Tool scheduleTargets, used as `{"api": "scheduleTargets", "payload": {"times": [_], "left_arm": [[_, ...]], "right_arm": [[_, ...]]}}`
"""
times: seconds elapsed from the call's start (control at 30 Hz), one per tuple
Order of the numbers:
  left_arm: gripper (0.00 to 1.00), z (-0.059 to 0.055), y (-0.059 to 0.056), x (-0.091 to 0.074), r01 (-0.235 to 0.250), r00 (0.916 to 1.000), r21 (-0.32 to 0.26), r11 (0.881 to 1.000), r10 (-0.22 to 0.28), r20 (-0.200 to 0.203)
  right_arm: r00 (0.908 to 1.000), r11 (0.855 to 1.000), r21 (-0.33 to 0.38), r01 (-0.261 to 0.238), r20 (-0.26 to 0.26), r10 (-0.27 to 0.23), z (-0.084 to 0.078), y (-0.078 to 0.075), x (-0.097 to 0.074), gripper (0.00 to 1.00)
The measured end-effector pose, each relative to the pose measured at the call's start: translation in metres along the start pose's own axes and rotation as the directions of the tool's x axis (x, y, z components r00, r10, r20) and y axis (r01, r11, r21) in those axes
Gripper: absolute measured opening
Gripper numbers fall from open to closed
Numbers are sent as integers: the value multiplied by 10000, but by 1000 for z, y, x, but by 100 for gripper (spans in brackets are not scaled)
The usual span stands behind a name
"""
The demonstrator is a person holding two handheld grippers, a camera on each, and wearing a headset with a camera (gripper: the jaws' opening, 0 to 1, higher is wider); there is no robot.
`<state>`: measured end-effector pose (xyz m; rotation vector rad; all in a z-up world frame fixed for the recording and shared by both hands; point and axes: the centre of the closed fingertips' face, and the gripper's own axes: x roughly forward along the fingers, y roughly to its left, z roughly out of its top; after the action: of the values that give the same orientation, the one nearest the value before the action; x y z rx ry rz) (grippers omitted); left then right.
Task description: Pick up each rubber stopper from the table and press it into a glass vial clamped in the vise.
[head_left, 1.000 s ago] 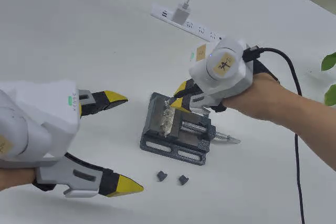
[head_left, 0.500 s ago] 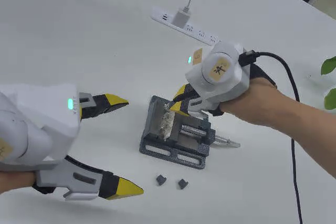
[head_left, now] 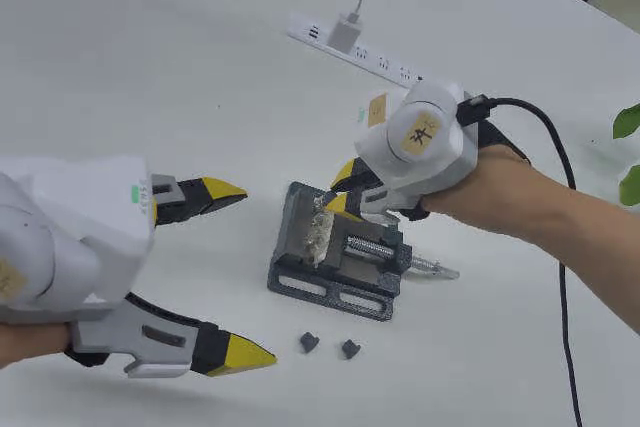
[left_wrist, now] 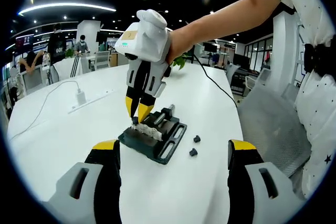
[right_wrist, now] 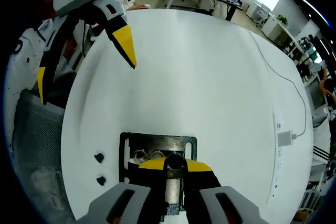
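Right gripper view: the right gripper (right_wrist: 175, 165) has its fingers (right_wrist: 152, 164) clenched on a dark rubber stopper (right_wrist: 175, 160). The stopper sits between the yellow tips, directly over the row of glass vials (right_wrist: 147, 155) clamped in the vise (right_wrist: 126, 145). In the head view this gripper leans down onto the vise from the right, with the forearm (head_left: 580, 237) reaching in from that side. Two more stoppers (head_left: 309, 342) lie close together on the bench (head_left: 150, 77), near the vise's near edge. The left gripper (head_left: 240, 272) hovers left of the vise, apart from it, its fingers (head_left: 222, 187) released and spread wide, grasping nothing.
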<state>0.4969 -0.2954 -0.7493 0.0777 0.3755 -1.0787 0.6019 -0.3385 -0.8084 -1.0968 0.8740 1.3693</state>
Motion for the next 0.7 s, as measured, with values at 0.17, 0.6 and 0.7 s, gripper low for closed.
{"api": "scheduleTargets", "payload": {"times": [0.17,0.6,0.7], "left_arm": [[83,1,0,0,-15,10000,25,10000,15,24],[83,0,-2,1,21,10000,12,10000,-21,30],[82,0,-2,1,30,10000,-20,10000,-30,18]], "right_arm": [[9998,9998,192,-48,218,44,3,1,-3,10],[9965,9979,641,-49,842,-5,7,-5,-24,1],[9971,9983,565,-151,753,108,5,-3,-21,0]]}}
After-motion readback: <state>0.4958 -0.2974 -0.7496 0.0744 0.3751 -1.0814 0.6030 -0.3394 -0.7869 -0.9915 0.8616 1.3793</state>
